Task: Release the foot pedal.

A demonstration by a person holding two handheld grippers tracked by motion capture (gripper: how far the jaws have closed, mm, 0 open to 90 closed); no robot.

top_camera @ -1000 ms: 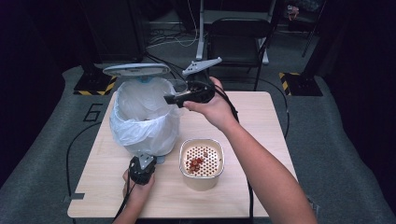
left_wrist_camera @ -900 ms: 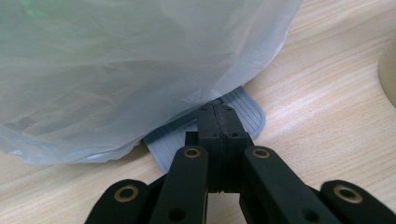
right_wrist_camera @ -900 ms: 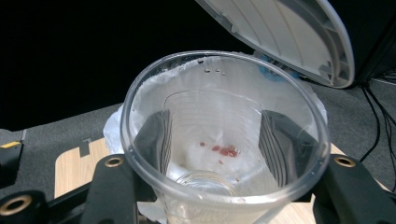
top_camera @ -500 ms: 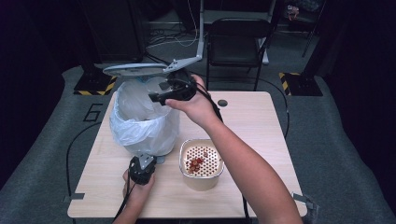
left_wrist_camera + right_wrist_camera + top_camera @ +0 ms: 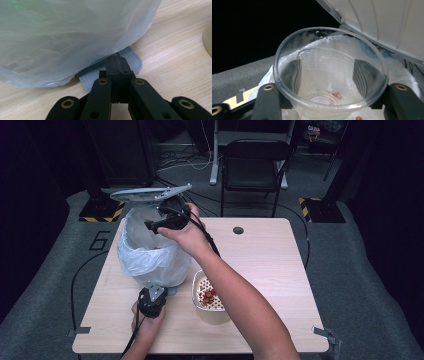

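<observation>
— Clear plastic, ribbed around its sides: that is the see-through cup we see between the jaws of the right gripper. Its rim is round and whole, and a few reddish specks cling to the bottom.

— Are we clamped on it?

— The jaws sit against its two sides, and they have just been opening wider with the cup between them; we cannot tell whether the pads press on it at this moment.

— Start nearest to us, then.

— Closest is the left gripper, jaws pressed flat together, tips resting on the grey ridged pedal at the foot of the bin. Just beside it on the pale wooden table stands the beige tub with a perforated insert holding small red pieces.

— And beyond?

— Beyond stands the bin lined with a thin white plastic bag, its grey lid raised above it. We hold the cup over the bag's open mouth, just under that lid. Farther off, past the table, a black chair stands on the grey floor.
</observation>
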